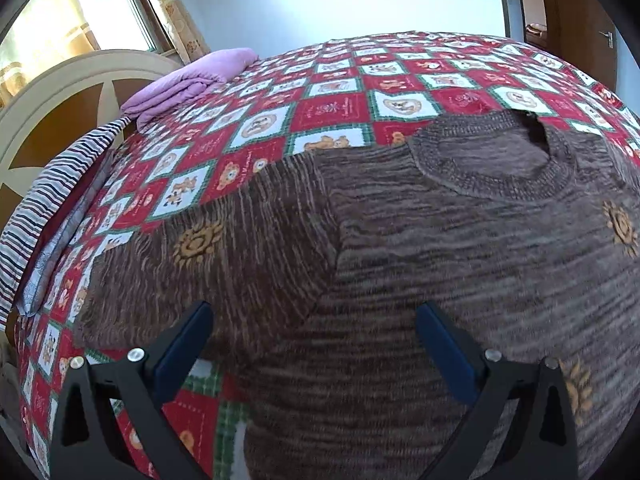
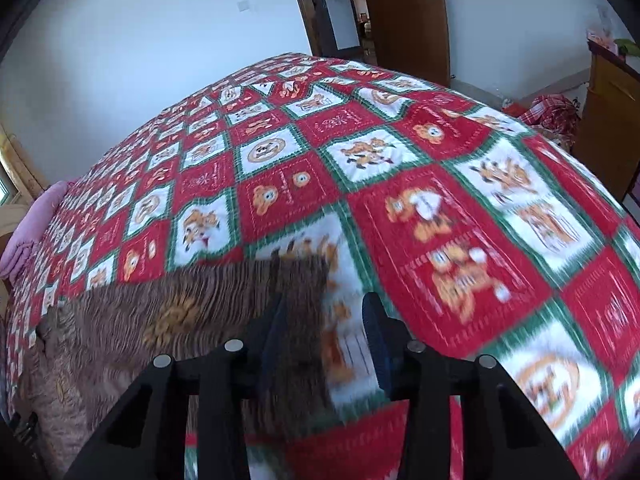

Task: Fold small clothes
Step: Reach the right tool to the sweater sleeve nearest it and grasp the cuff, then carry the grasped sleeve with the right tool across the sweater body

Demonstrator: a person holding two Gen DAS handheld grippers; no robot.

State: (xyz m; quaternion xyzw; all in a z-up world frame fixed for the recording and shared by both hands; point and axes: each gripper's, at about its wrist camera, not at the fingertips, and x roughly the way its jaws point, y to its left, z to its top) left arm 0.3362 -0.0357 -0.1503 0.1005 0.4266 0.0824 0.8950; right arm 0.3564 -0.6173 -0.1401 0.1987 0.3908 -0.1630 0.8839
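A brown knitted sweater [image 1: 440, 240] with orange sun motifs lies flat on the bed quilt [image 1: 328, 108], its round collar [image 1: 492, 168] toward the far side. My left gripper [image 1: 314, 308] hovers open over the seam where the left sleeve meets the body, with only knit beneath it. In the right wrist view the other sleeve [image 2: 192, 312] stretches to the right and its cuff end [image 2: 300, 280] lies by the left finger. My right gripper [image 2: 325, 300] stands partly open there. Quilt shows between the cuff and the right finger, so no pad presses the knit.
A folded purple blanket [image 1: 188, 80] and a striped cloth [image 1: 48, 200] lie by the headboard [image 1: 60, 112]. Red, white and green quilt [image 2: 460, 200] spreads wide to the right. Beyond the bed are a wooden door [image 2: 404, 12], a cabinet [image 2: 612, 120] and a red checked heap [image 2: 556, 114].
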